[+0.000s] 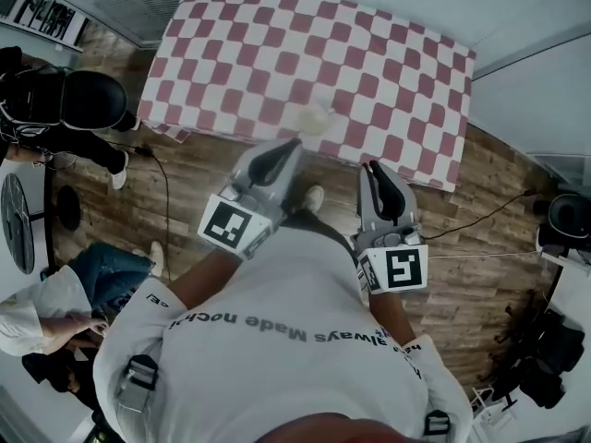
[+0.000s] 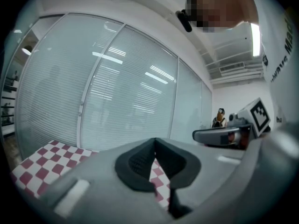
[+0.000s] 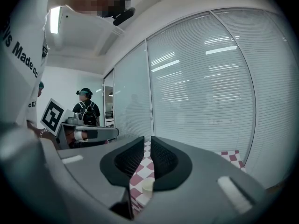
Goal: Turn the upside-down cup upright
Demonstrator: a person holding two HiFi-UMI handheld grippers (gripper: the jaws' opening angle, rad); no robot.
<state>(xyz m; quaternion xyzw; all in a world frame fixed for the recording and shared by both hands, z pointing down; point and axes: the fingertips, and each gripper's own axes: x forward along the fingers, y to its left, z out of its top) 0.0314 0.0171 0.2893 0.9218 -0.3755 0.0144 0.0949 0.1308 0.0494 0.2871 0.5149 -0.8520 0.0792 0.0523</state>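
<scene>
Left tool [image 1: 292,146] and right tool [image 1: 373,167]: both shut tip to tip, gripping nothing, held side by side and roughly level, just short of the near edge of the table [image 1: 397,72]. Same reading from each tool's own camera: pads together at the front on the left [image 2: 155,143], a bare sliver between them on the right [image 3: 145,143]. Cup [image 1: 314,118] pale and small on the checked cloth [image 1: 277,44], close to that near edge, just ahead of the tips and untouched; also showing low under the right pads [image 3: 148,186], too blurred to tell which end is up. Main risk, as judged from here: reaching the cup with pads closed, which would shove it rather than grip it, and likely skid or topple a light cup, possibly over the near edge to the floor [image 1: 480,247]. Next: coming in too low and level, catching the cloth and dragging cup and cloth together. Also: pinching off-centre on a thin wall, so crushing it or squirting it out sideways; losing a weak hold mid-turn; knocking one tool against the other, given how near they ride.
</scene>
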